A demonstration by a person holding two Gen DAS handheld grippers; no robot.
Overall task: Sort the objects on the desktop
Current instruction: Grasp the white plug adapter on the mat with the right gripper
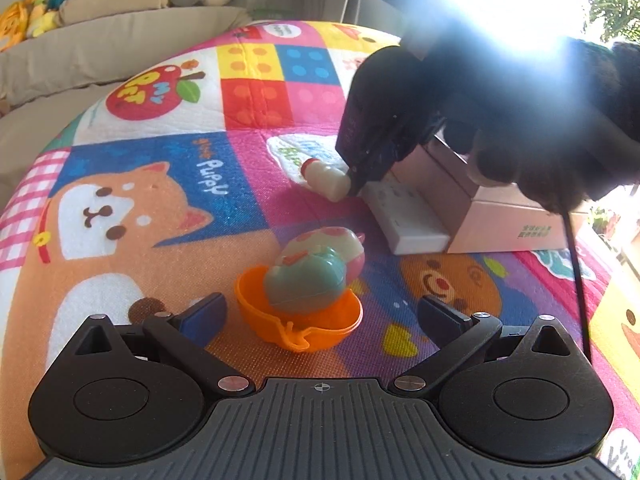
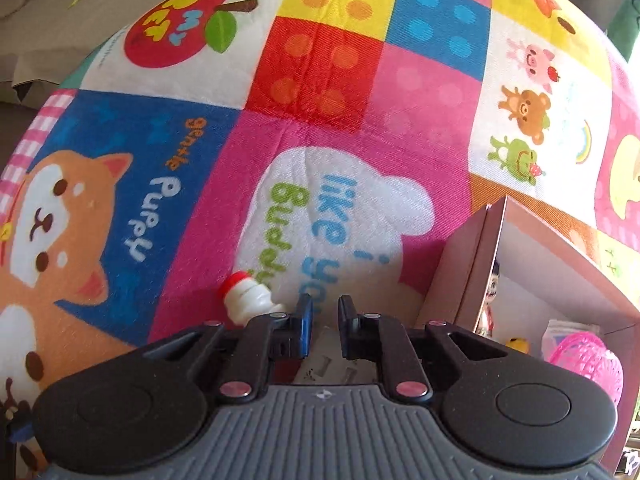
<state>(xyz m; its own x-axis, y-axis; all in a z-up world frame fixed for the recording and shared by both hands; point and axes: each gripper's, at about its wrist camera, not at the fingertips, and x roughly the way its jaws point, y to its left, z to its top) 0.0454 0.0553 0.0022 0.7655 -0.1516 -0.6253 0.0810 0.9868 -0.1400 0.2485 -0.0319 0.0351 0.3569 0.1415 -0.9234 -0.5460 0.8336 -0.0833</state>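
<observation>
A small white bottle with a red cap point(image 1: 326, 178) lies on the colourful play mat; in the right wrist view the bottle point(image 2: 248, 298) lies just left of my right gripper. My right gripper point(image 2: 323, 320) has its fingers close together with a narrow gap, above a white power strip point(image 1: 404, 216), and holds nothing I can see. My left gripper point(image 1: 320, 316) is open, its fingers on either side of an orange bowl point(image 1: 298, 320) that holds a green and pink toy point(image 1: 316, 270). A pink box point(image 1: 500, 216) stands beside the strip.
The pink box point(image 2: 472, 264) is open and holds a pink mesh ball point(image 2: 588, 364), a small yellow toy point(image 2: 518, 345) and a figurine. A beige sofa point(image 1: 100, 48) with plush toys lies beyond the mat. Strong window glare fills the upper right.
</observation>
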